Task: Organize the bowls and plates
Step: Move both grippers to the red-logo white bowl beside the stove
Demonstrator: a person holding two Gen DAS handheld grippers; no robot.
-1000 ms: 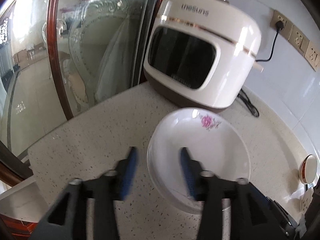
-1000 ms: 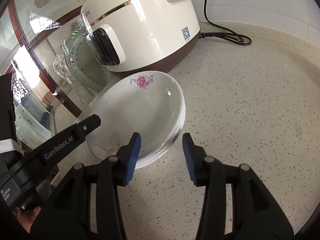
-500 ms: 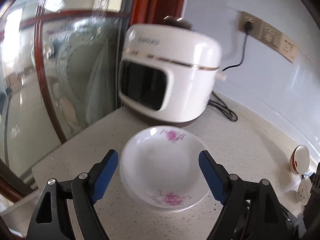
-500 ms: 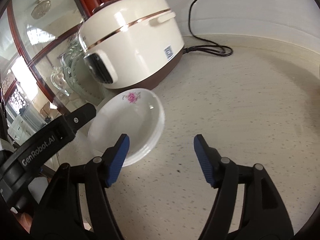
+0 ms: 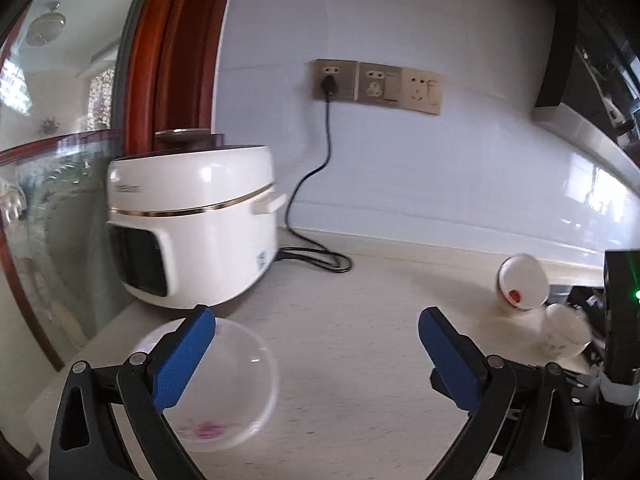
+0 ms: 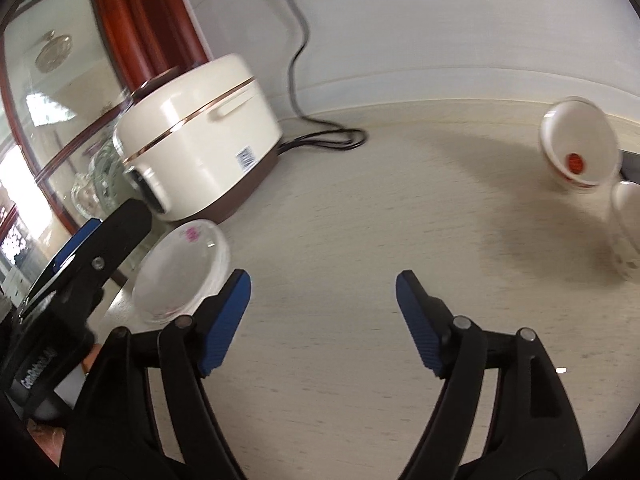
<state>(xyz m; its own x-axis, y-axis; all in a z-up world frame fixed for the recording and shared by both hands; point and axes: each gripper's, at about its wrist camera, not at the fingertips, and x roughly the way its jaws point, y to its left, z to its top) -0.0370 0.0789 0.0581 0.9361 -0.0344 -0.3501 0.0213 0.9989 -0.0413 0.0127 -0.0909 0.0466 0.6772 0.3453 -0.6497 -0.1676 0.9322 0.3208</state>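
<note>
A stack of white plates with pink flowers (image 5: 224,384) lies on the speckled counter (image 5: 352,344) in front of the rice cooker; it also shows in the right wrist view (image 6: 180,276). My left gripper (image 5: 316,360) is open and empty, raised, its left finger over the plates' rim. My right gripper (image 6: 322,320) is open and empty, to the right of the plates. A white bowl with a red mark (image 5: 520,288) stands tilted at the far right, with another white bowl (image 5: 564,336) beside it; both show in the right wrist view (image 6: 580,152), (image 6: 628,228).
A white rice cooker (image 5: 192,224) stands at the back left, its black cord (image 5: 316,256) running to wall sockets (image 5: 376,86). A glass partition with a wooden frame (image 5: 52,216) bounds the left. The left gripper's body (image 6: 72,272) shows in the right view.
Both grippers have opened wide, let go of the plates and drawn back and up. The views have swung right, bringing the bowls into sight.
</note>
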